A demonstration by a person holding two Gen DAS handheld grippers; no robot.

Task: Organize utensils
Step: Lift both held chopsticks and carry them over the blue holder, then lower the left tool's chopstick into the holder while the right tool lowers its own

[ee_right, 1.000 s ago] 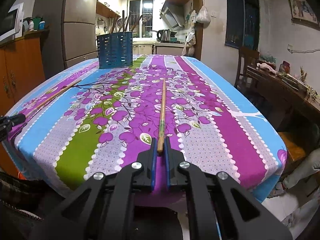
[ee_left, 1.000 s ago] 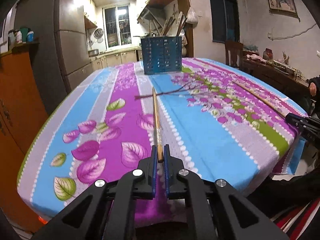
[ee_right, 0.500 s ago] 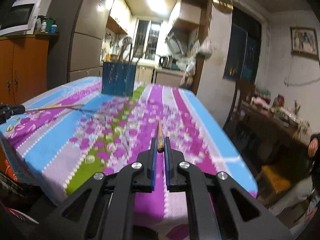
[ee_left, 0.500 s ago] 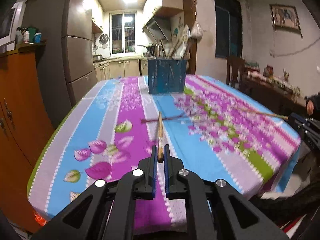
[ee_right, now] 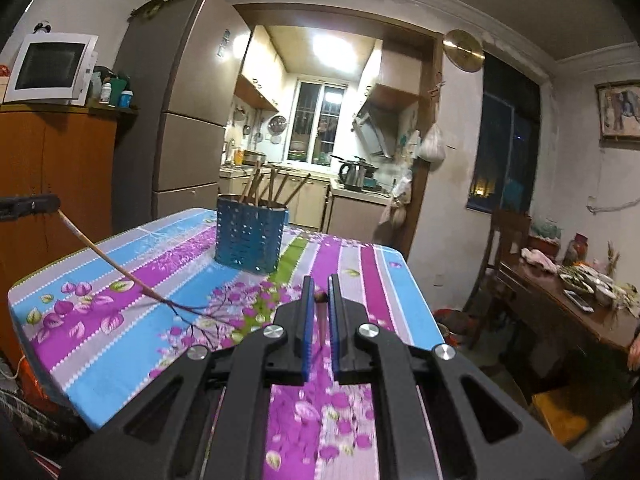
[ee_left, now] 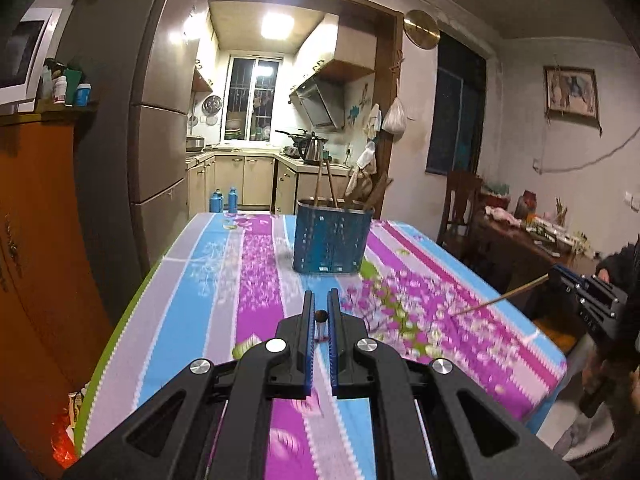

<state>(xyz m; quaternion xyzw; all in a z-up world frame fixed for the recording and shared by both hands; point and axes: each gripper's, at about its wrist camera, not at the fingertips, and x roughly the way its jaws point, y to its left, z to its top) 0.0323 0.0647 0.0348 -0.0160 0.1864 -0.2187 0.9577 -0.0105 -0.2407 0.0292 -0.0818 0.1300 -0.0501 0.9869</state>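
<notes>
My left gripper (ee_left: 321, 307) is shut on a wooden chopstick (ee_left: 321, 320), seen end-on and hanging down between the pads. My right gripper (ee_right: 319, 292) is shut on another chopstick (ee_right: 321, 312), also pointing down. Each stick shows from the other wrist: the left one (ee_right: 108, 258) slants to the cloth, the right one (ee_left: 504, 298) slants from the right gripper (ee_left: 592, 292). A blue perforated utensil holder (ee_left: 331, 240) with several wooden utensils stands at the table's far end, beyond both grippers; it also shows in the right wrist view (ee_right: 250, 238).
The table (ee_left: 208, 288) has a striped floral cloth. An orange cabinet (ee_left: 36, 240) and a fridge (ee_left: 152, 152) stand to the left. A wooden chair (ee_right: 508, 240) and a cluttered side table (ee_right: 568, 296) stand to the right. The kitchen lies behind.
Both grippers have lifted their chopsticks off the cloth and tilted upward, so the sticks now hang down from the jaws. The holder looks closer.
</notes>
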